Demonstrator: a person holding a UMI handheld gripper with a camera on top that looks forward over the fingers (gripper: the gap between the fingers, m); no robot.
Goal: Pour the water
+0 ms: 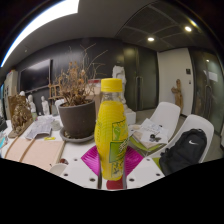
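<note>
1. The bottle [111, 128], clear plastic with a yellow cap, green-yellow label and yellow drink inside, stands upright at lower centre of the frame, between the two pink pads [93, 160] of the gripper [110, 166]. The pads appear to press its lower body on both sides, so I judge the claw clenched on the bottle.
2. The cap looks to be on; no cup or glass to receive the pour shows anywhere in the frame, so the target must be found before any tilt.
3. To do this step well: hold the bottle vertical while carrying it, keep the grip low but firm so the smooth wall does not slip, and tilt slowly only once the mouth is over a vessel.
4. Just left of the bottle, at mid-left, stands a dark pot with a dried plant [76, 105]; its twigs reach near the cap and could snag a leftward swing.
5. At lower right a black bag [183, 152] rests on a white chair [197, 130]; papers [150, 135] lie on the white table [72, 168] beside it.
</note>
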